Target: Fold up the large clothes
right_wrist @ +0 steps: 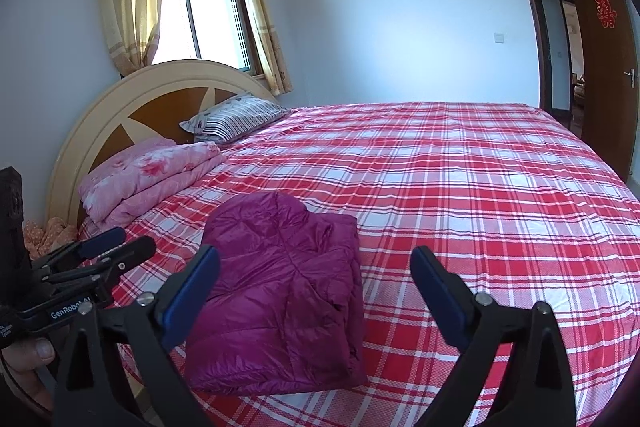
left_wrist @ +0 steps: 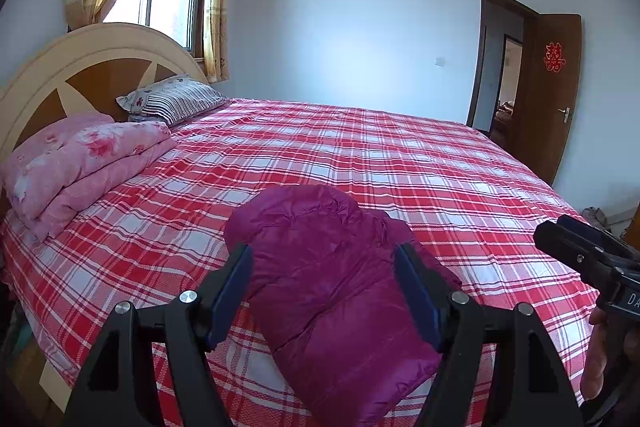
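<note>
**Left wrist view: jacket lies right ahead of the left tongs**

Left wrist view shows the folded purple jacket (left_wrist: 332, 291) on the bed (left_wrist: 460, 171), its long side running away from the left tongs (left_wrist: 324, 301). Both tongs stand apart and hold nothing. The right tongs (right_wrist: 316, 291) sit a bit to its right, so the left hand looks nearer.

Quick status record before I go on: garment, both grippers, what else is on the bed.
garment: purple puffer jacket, folded into a compact bundle, lying on the red plaid sheet near the bed's front edge
left gripper: open, jaws either side of the jacket, not pressing
right gripper: open, nothing gripped
other items: folded pink quilt and striped pillow by the headboard
</note>
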{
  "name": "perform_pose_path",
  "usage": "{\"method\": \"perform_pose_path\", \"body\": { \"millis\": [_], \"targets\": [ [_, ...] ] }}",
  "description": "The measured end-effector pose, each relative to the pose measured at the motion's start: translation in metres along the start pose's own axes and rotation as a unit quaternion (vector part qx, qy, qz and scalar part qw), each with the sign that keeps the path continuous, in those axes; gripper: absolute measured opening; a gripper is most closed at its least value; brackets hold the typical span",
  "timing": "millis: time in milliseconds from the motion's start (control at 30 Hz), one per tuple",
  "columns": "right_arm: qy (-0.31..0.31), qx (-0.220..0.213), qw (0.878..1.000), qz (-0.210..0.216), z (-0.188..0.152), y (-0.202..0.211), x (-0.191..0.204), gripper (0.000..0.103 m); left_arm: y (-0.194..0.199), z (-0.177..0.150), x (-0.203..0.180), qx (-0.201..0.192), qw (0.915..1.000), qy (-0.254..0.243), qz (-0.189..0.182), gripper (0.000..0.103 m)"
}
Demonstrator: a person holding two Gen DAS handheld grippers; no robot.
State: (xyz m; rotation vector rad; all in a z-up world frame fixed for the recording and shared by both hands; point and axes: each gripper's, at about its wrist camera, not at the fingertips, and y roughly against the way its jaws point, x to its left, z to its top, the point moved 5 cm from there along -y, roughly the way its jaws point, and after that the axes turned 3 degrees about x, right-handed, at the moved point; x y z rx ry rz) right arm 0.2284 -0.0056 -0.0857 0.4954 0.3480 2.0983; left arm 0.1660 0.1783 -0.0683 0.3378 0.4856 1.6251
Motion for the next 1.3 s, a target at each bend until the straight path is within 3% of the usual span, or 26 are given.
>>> {"method": "perform_pose_path", "body": {
  "millis": [267,400,1300],
  "targets": [
    [-0.005,-0.012,1.0,-0.002,0.002,0.006,-0.003,0.098,0.003,0.002,0.002,-0.006,0.9999,0.001,0.014,0.08],
    [-0.004,-0.025,1.0,-0.004,0.005,0.011,-0.003,0.102,0.006,0.004,0.0,-0.013,0.9996,-0.01,0.023,0.093],
    [0.011,-0.017,1.0,-0.003,-0.004,0.007,0.003,0.103,0.009,0.005,0.004,-0.036,0.9983,-0.015,0.043,0.099]
  ]
}}
